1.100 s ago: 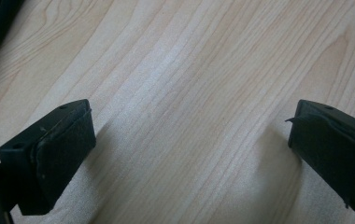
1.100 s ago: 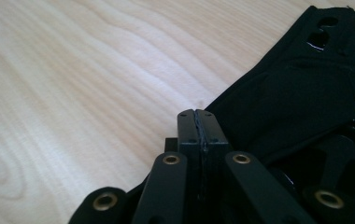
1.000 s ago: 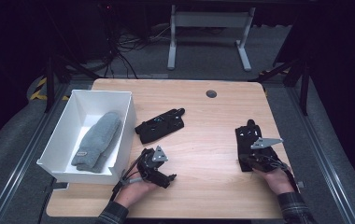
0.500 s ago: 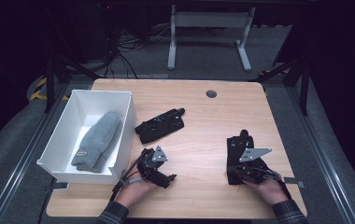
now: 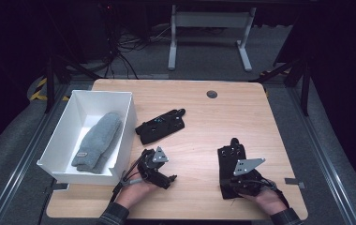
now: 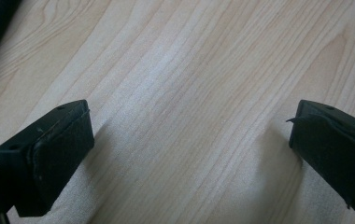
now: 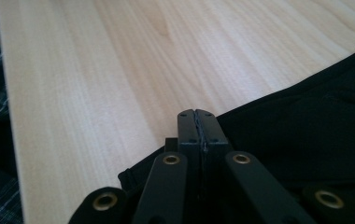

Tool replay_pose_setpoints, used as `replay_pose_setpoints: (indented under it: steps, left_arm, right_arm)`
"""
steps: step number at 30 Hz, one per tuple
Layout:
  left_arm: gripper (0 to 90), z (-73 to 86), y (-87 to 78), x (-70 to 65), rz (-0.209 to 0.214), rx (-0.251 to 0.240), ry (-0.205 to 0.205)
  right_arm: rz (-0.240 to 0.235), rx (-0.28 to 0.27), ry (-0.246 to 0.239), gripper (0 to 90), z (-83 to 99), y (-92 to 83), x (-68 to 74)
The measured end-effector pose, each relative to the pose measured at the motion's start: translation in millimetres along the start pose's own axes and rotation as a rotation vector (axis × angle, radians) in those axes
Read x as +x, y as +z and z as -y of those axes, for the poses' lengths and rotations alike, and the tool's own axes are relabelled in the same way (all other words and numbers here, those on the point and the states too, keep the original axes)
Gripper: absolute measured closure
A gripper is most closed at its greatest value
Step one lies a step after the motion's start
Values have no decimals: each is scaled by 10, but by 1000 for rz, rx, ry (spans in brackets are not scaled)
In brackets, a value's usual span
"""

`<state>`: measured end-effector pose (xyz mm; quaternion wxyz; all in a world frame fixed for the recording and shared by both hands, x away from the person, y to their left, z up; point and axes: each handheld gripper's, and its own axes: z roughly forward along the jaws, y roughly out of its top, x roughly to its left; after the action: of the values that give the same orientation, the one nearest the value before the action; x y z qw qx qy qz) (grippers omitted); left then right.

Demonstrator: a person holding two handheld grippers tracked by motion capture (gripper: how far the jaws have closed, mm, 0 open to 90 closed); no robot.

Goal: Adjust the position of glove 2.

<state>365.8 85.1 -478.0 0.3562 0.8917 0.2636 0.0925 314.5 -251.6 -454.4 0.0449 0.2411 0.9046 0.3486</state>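
1. A black glove (image 5: 231, 161) is lying flat on the near right part of the wooden table (image 5: 199, 126), its long axis running away from the person, fingers toward the far edge and cuff at the near edge.
2. Its cuff end is being covered by the right gripper (image 5: 241, 180); in the right gripper view the jaws are pressed together (image 7: 197, 122) at the fabric's edge (image 7: 306, 140), though whether cloth is being pinched between them cannot be told.
3. A second black glove (image 5: 161, 125) is lying near the table's middle, its long axis slanting up to the right, closer to the left hand.
4. The left gripper (image 5: 155, 166) is being held just beside the near corner of the white bin (image 5: 120, 98), jaws spread wide over bare wood (image 6: 189, 93).
5. A grey glove (image 5: 97, 140) is lying inside the bin, lengthwise along it.
6. As a judgement: the bin is lying to the left of the right-hand glove, across the table, so any carry there is being set up as a leftward move.
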Motion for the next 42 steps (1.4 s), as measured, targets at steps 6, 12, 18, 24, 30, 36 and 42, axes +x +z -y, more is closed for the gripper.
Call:
replay_pose_setpoints:
  steps: [6,12,18,24,30,36,42]
  left_arm:
    - [3,0,-1,-1,1,0,-1]
    - [3,0,0,-1,0,0,-1]
    - [3,0,0,-1,-1,0,-1]
    - [4,-1,0,0,0,0,-3]
    - [36,-10,-12,6,-3,-3,-8]
    - [258,-43,-64,39,-13,-3,-12]
    - [570,-149,-81,119,-28,21,-54]
  right_arm:
    - [-24,-2,-27,897,18,-16,47]
    - [13,-61,-31,715,-19,-130,33]
    - [148,-142,10,578,-33,-297,-138]
    - [342,-182,166,401,139,-429,-528]
    - [444,-173,318,310,434,-527,-852]
    - [480,-155,374,241,588,-542,-964]
    - [512,-145,390,210,628,-504,-989]
